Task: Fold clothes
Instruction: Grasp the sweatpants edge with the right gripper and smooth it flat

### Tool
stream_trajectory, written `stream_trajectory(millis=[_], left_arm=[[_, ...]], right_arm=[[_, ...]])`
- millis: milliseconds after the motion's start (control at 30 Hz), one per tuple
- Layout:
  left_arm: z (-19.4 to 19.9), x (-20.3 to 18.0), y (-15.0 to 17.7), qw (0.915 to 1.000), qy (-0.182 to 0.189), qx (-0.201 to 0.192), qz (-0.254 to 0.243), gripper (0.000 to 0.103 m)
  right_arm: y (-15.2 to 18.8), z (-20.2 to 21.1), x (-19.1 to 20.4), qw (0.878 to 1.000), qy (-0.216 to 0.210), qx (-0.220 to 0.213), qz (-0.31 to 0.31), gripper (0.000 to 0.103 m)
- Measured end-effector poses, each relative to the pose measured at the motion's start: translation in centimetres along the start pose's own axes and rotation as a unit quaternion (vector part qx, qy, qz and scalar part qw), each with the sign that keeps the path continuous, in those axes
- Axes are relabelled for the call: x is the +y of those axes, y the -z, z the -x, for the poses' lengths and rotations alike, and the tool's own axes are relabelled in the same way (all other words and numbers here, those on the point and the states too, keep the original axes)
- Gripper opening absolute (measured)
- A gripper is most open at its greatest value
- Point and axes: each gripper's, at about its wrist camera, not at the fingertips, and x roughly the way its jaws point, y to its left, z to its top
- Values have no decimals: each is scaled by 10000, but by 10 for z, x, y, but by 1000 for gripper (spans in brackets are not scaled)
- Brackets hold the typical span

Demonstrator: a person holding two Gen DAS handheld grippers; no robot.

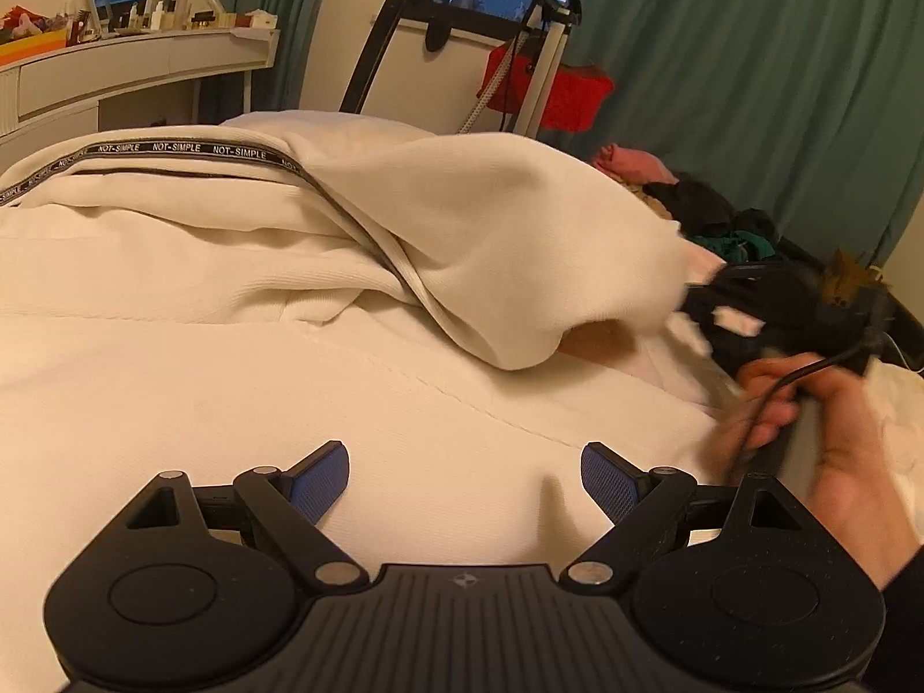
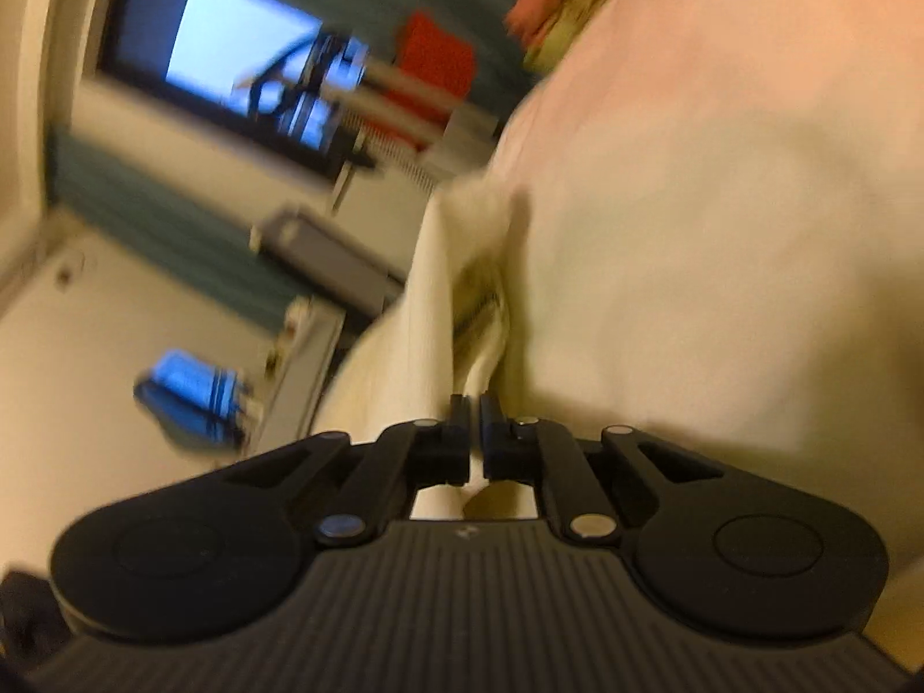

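Cream garment (image 1: 473, 242) with black lettered band (image 1: 173, 150), teal curtain (image 1: 751, 86), red bag (image 1: 554, 86), blue pads (image 1: 323, 479)

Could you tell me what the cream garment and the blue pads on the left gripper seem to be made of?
Cream garment: apparently a soft matte knit, judging by its fine ribbing and limp folds. Blue pads on the open left gripper: probably rubber or textured plastic, given their fine gridded surface.

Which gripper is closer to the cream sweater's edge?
Right. The right gripper is shut on the sweater edge, lifting it. The left gripper is open over the bed, apart from that edge.
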Motion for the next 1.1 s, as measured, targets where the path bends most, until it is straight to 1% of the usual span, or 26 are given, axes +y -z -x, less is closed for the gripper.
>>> stream_trajectory(millis=[67,133,200,233,267,333,400,433,467,500,600,633,700,733,767,833,900,933,967,1000,1033,1067,1100], left_arm=[[2,0,-1,10000,-1,-21,-23,89],[5,-1,-2,10000,43,-48,-43,89],[9,-2,-2,9999,103,-77,-61,89],[11,-2,-2,9998,133,-92,-70,89],[13,-3,-3,9998,168,-104,-81,89],[17,-4,-2,9996,233,-147,-113,89],[22,-5,-2,9993,285,-202,-154,89],[24,-6,-3,9991,302,-226,-181,89],[25,-6,-3,9990,320,-241,-205,89],[26,-7,-4,9989,338,-242,-229,89],[24,-9,-5,9988,346,-207,-287,89],[24,-8,-6,9988,335,-194,-288,89],[23,-7,-7,9991,334,-156,-219,89],[23,-6,-7,9992,343,-142,-170,89],[24,-6,-8,9992,347,-142,-148,89],[28,-6,-8,9991,346,-174,-164,89],[33,-7,-9,9990,344,-205,-180,89],[35,-8,-9,9990,343,-221,-188,89],[37,-8,-9,9989,339,-236,-211,89],[39,-9,-9,9988,331,-251,-250,89],[40,-10,-8,9987,323,-259,-291,89],[40,-11,-8,9986,317,-260,-332,89],[42,-12,-7,9985,311,-261,-371,89]], right_arm=[[-21,25,3,9990,168,-403,-61,6],[-43,50,6,9970,278,-716,-124,6],[-67,77,14,9940,439,-1004,65,6],[-78,91,20,9908,585,-1180,295,6],[-89,104,26,9866,738,-1367,495,6],[-107,136,27,9768,964,-1806,624,6],[-120,173,20,9623,1290,-2282,731,6],[-124,189,12,9550,1460,-2470,754,6],[-126,203,1,9494,1657,-2570,714,6],[-125,214,-13,9473,1819,-2565,615,7],[-115,240,-61,9522,2018,-2280,242,8],[-111,245,-74,9513,2106,-2247,114,8],[-102,258,-94,9383,2435,-2418,-421,9],[-99,264,-101,9335,2497,-2461,-755,9],[-96,267,-106,9329,2464,-2423,-1013,9],[-89,267,-109,9429,2195,-2163,-1262,9],[-81,259,-101,9583,1872,-1824,-1156,11],[-77,254,-96,9649,1756,-1616,-1094,15],[-73,245,-92,9706,1686,-1374,-1027,32],[-69,236,-88,9755,1620,-1134,-963,53],[-66,227,-85,9788,1567,-950,-911,62],[-63,218,-83,9799,1571,-842,-900,67],[-61,208,-82,9797,1616,-752,-919,67]])
